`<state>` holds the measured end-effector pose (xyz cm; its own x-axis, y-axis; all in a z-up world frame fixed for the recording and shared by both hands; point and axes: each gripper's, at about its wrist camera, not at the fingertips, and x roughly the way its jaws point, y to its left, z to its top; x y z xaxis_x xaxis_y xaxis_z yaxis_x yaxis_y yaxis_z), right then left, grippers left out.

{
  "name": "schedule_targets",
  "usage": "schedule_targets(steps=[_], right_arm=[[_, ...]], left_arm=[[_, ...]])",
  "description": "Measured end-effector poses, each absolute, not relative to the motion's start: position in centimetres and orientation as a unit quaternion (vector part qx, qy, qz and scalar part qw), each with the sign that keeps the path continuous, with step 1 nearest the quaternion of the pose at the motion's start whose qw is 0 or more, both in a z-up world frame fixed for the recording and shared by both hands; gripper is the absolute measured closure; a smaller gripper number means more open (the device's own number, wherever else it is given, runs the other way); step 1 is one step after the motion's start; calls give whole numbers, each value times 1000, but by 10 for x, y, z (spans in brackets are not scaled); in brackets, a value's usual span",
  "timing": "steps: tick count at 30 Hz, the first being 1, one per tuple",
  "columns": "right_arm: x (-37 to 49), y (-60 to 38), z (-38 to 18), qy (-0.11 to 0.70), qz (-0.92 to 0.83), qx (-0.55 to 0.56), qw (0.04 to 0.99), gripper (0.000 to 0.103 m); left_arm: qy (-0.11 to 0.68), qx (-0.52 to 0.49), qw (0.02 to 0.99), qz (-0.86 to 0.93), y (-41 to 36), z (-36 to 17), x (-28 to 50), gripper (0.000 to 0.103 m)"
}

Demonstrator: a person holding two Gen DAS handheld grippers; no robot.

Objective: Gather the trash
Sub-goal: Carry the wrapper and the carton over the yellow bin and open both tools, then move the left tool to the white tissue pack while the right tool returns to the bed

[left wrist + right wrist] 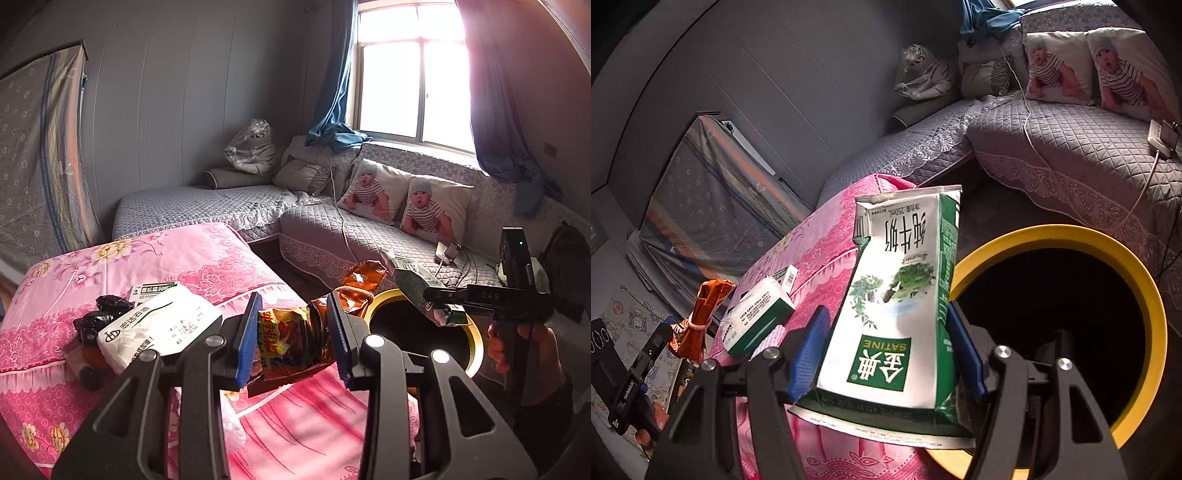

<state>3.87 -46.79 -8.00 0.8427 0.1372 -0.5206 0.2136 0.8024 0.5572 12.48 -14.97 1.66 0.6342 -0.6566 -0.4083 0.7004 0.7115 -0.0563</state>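
Snack bag [291, 343]: crumpled orange-brown foil printed in red and yellow, its twisted neck tied with a pale band; you hold it above the near edge of the pink cover, its neck reaching toward the bin.
Left gripper [293, 339]: your blue pads are nearly together and pinch the body of the snack bag from both sides.
Milk carton [897, 310]: white and green, flattened, a green logo panel near the pads and a landscape picture at mid-height; its print reads upside down in your right wrist view. It hangs over the pink cover, just beside the yellow rim.
Right gripper [886, 354]: your jaws stand about half apart, both pads pressed on the lower end of the milk carton.
Bin [1145, 295]: round, dark inside, with a yellow rim, set between the pink cover and the grey sofa.
Pink cover [207, 258]: flowered; it carries a white-and-green tissue pack [162, 325], a small box [151, 290] behind it and a crumpled black bag [99, 317].
Sofa [369, 232]: grey quilted, with two printed cushions [406, 203].
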Motion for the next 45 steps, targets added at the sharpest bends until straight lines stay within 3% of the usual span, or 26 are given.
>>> schedule_targets(steps=[10,36,39,41,43,45], right_arm=[[19,-502,-94,271,-71,330,902,42],[-3,-526,-139,324,-127,332,877,42],[-8,-528,-136,321,-138,327,878,41],[-13,-529,-131,316,-144,325,879,41],[-20,-531,-124,308,-153,322,882,30],[-27,-532,-116,296,-162,319,886,29]], left_arm=[[212,74,874,-432,-228,15,127,69],[329,77,818,-465,-374,-42,166,68],[330,66,820,-463,-375,-40,168,53],[326,53,826,-457,-369,-38,169,31],[325,42,830,-452,-361,-35,173,30],[325,32,833,-446,-351,-32,177,28]])
